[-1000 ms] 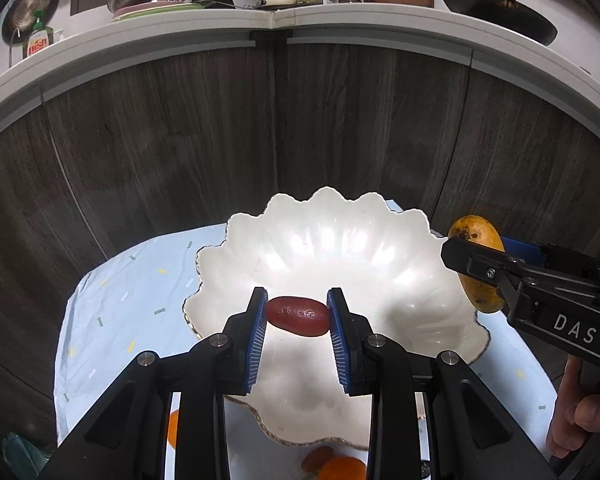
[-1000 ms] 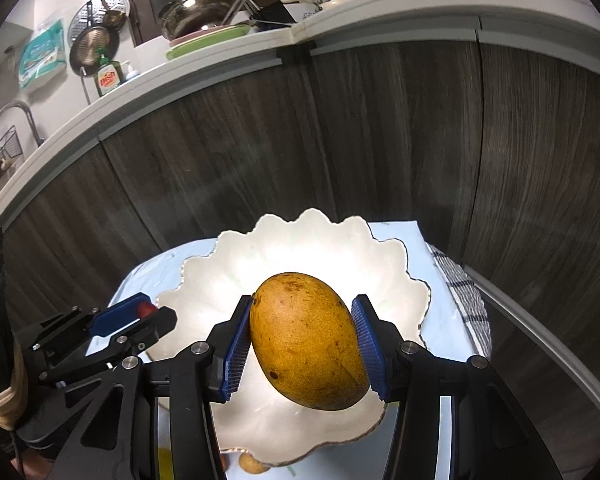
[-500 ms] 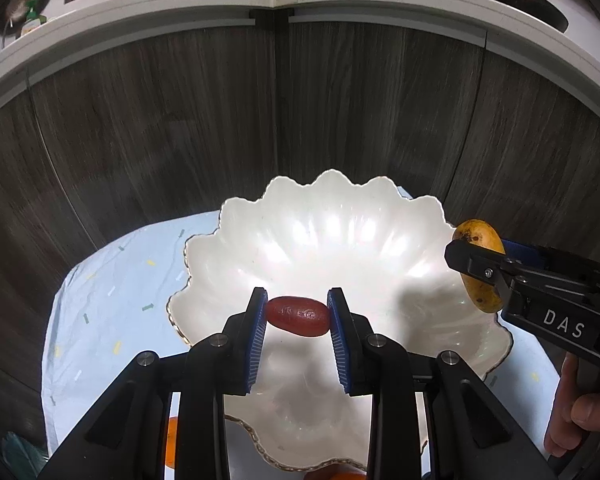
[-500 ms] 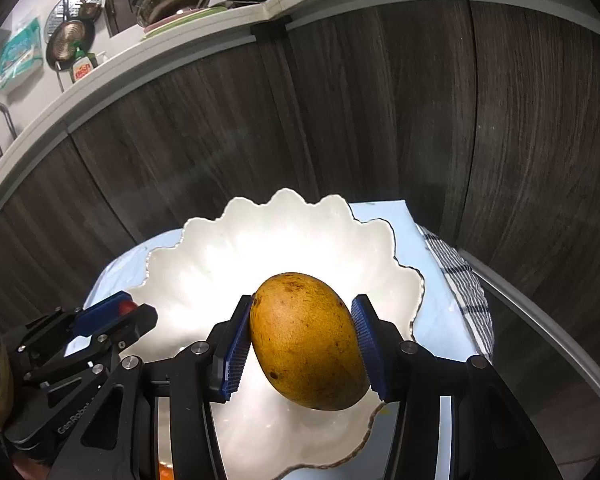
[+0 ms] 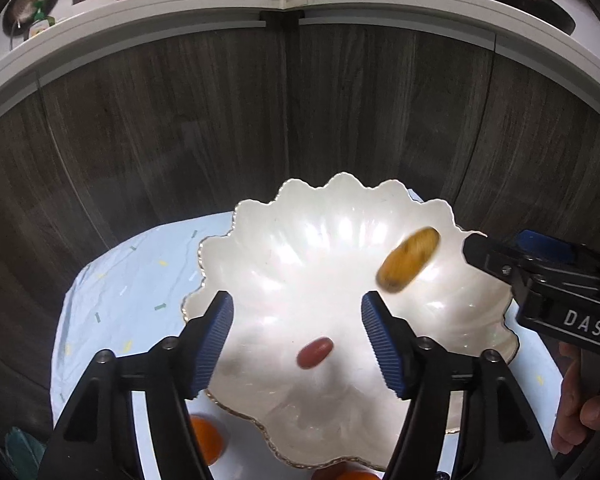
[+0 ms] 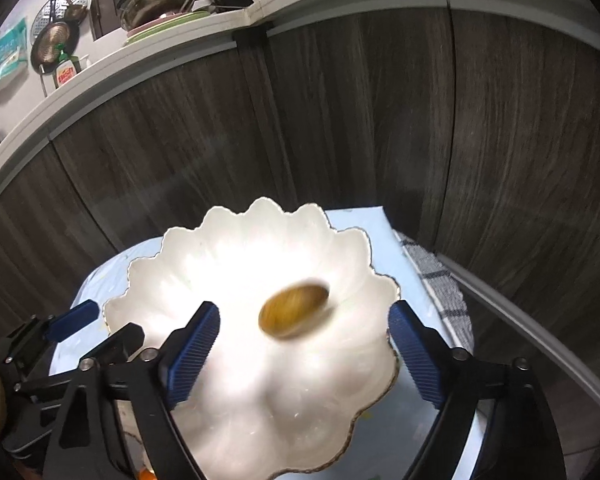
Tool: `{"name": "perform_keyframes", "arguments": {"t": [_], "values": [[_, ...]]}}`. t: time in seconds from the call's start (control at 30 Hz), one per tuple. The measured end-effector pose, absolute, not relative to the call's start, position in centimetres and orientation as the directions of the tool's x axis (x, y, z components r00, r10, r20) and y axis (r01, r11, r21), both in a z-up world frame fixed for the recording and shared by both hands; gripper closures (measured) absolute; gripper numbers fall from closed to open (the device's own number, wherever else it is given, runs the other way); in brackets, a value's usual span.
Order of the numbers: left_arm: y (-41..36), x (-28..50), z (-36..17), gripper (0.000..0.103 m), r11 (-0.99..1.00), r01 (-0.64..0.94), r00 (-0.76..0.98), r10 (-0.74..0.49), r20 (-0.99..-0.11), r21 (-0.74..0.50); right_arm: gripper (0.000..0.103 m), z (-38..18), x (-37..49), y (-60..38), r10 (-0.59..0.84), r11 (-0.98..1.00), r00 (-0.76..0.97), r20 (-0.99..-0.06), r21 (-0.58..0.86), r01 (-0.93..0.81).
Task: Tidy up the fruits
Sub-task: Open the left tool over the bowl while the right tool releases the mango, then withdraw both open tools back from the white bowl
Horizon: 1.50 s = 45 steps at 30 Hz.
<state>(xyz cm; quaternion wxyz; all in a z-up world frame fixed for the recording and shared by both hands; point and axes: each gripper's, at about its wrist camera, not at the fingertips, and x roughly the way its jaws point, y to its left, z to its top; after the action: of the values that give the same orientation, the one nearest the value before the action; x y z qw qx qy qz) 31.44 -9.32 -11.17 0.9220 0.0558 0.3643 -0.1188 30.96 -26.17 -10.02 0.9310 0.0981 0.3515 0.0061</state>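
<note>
Glossy pearly bowl point(image 5: 340, 248), matt wood-grain cabinet point(image 5: 180, 128), ribbed blue pads point(image 5: 216, 340)

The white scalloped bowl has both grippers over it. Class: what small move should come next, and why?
Probably lift both grippers clear. The left gripper and right gripper are opening with nothing pressed between the pads; the mango and small red fruit, both blurred, are already over the bowl. Oranges wait on the cloth beside it.

Open room over the bowl, cabinets close behind

My fingers point(image 5: 296, 336) hang spread above the white bowl point(image 5: 260, 248), air clear between them. Dark cabinet doors point(image 5: 220, 120) wall off the far side; my right gripper point(image 5: 540, 280) crowds the bowl's right rim, an orange point(image 5: 206, 436) sits near its front edge.
</note>
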Motion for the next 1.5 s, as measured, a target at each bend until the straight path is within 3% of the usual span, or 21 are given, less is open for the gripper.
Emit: {"name": "perform_keyframes", "arguments": {"t": [0.2,0.43,1.5], "values": [[-8.5,30.8,-10.0,0.016,0.974,0.225,0.73,-0.152,-0.666,0.025,0.008,-9.0,30.3,-26.0,0.065,0.983,0.764,-0.642,0.175,0.064],[-7.6,29.7,-8.4,0.009,0.979,0.2,0.749,-0.136,-0.649,0.025,0.007,-7.4,29.2,-25.6,0.053,0.985,0.778,-0.626,0.161,0.063],[-4.7,21.6,-3.6,0.008,0.983,0.18,0.811,-0.133,-0.57,0.028,0.007,-2.8,22.0,-22.6,0.036,0.991,0.819,-0.572,0.125,0.044]]}}
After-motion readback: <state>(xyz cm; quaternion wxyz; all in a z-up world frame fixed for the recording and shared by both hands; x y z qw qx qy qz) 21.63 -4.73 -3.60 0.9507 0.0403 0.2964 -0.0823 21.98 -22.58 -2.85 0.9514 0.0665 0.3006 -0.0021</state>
